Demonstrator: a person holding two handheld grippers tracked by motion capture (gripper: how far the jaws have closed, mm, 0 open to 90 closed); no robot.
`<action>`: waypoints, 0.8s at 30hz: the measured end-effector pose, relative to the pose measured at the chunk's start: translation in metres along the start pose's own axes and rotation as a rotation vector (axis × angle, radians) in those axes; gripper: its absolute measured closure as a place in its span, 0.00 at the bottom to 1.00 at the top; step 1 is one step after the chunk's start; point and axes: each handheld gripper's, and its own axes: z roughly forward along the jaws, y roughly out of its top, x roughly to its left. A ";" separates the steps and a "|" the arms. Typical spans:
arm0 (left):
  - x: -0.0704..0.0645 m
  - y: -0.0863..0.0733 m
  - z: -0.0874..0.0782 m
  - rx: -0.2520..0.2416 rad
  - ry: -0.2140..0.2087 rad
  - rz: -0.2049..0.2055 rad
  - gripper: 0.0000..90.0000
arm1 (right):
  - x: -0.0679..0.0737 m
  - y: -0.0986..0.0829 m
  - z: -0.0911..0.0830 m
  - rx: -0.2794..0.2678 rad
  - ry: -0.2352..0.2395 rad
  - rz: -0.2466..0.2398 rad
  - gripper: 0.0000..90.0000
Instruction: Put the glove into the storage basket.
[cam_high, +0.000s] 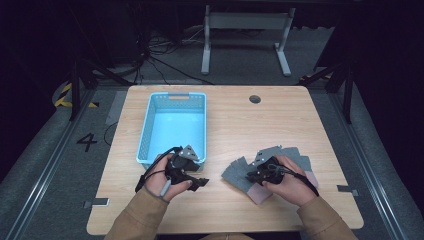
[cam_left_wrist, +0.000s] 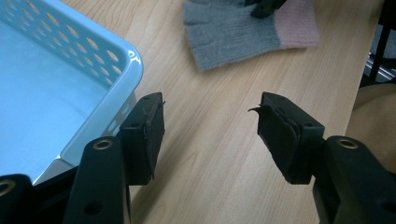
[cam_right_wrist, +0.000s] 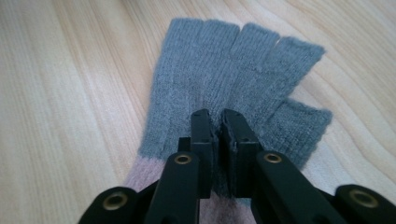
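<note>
While your right gripper (cam_right_wrist: 219, 122) pinches the grey glove (cam_right_wrist: 224, 70) flat on the table (cam_right_wrist: 70, 93) | your left gripper (cam_left_wrist: 208, 133) gapes, unladen, beside the basket (cam_left_wrist: 116, 60).

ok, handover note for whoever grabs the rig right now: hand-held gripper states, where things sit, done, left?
Right hand-held gripper: jaws nearly closed, pinching a fold of the near grey glove by its pink cuff; glove flat on the table.
Left hand-held gripper: open, holding nothing, low over the table beside the near corner of the blue basket.
Second grey glove lies beyond the right hand.
Done: nothing in the basket.
Left: probably lift both gloves into the basket.
</note>
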 end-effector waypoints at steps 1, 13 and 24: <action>0.000 0.000 0.000 0.000 0.000 0.000 0.47 | -0.001 -0.001 0.002 0.001 -0.001 0.008 0.90; 0.000 0.006 0.005 -0.004 -0.032 0.018 0.48 | 0.023 -0.009 -0.010 -0.026 0.078 0.069 0.98; 0.000 0.009 0.007 0.001 -0.041 0.029 0.49 | 0.048 -0.023 0.003 0.093 0.167 0.011 1.00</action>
